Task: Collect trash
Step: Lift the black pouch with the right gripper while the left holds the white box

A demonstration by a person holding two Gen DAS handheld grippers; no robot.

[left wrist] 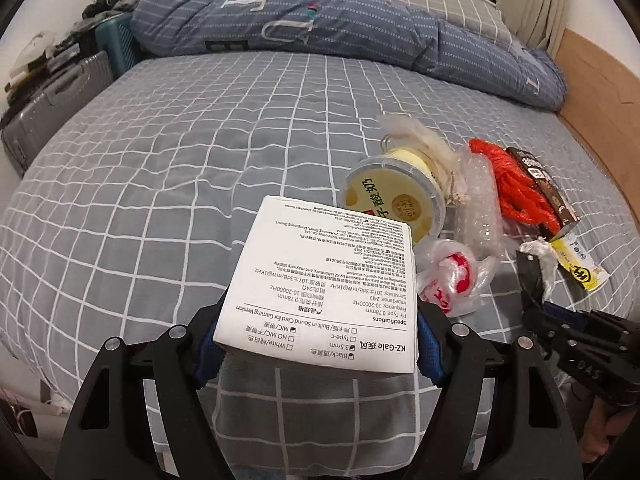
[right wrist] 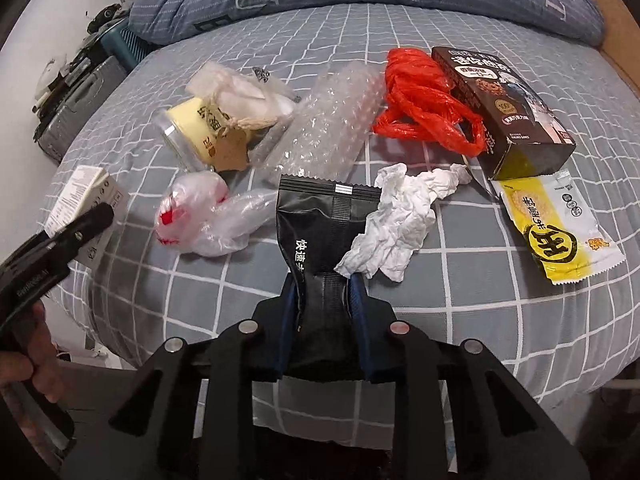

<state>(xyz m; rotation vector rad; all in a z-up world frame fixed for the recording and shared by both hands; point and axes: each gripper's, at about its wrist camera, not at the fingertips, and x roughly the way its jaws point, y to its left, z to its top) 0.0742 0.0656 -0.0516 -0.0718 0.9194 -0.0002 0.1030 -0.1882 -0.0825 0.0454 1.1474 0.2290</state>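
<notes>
Left gripper [left wrist: 316, 344]: clamped across the near end of a white box [left wrist: 320, 280], printed face up, long axis running away from the jaws, lifted clear of the checked bedsheet [left wrist: 168, 184].

Right gripper [right wrist: 324, 308]: closed on the pinched lower end of a black pouch [right wrist: 320, 220], long axis pointing straight ahead toward the litter; a crumpled tissue [right wrist: 396, 224] touching the right pad, whether caught in the grip or merely lying against it not to be told.

Remaining trash on the sheet, all ahead of the right jaws and nearer to them than to the left: yellow wrapper [right wrist: 556, 228] at right, dark carton [right wrist: 508, 112] beyond it, red bag [right wrist: 428, 96] just beside the carton, bubble wrap [right wrist: 332, 120] in the middle, yogurt cup [right wrist: 192, 132] on its side at left, clear bag with red print [right wrist: 200, 216] nearest on the left.

No bin or collecting bag in either view, so direction of the coming drop-off not to be judged. Contents of box, pouch and carton hidden. Far side of the cup covered by a pale cloth bag [right wrist: 240, 88]. A hand [right wrist: 28, 352] partly cut off at the frame edge.
</notes>
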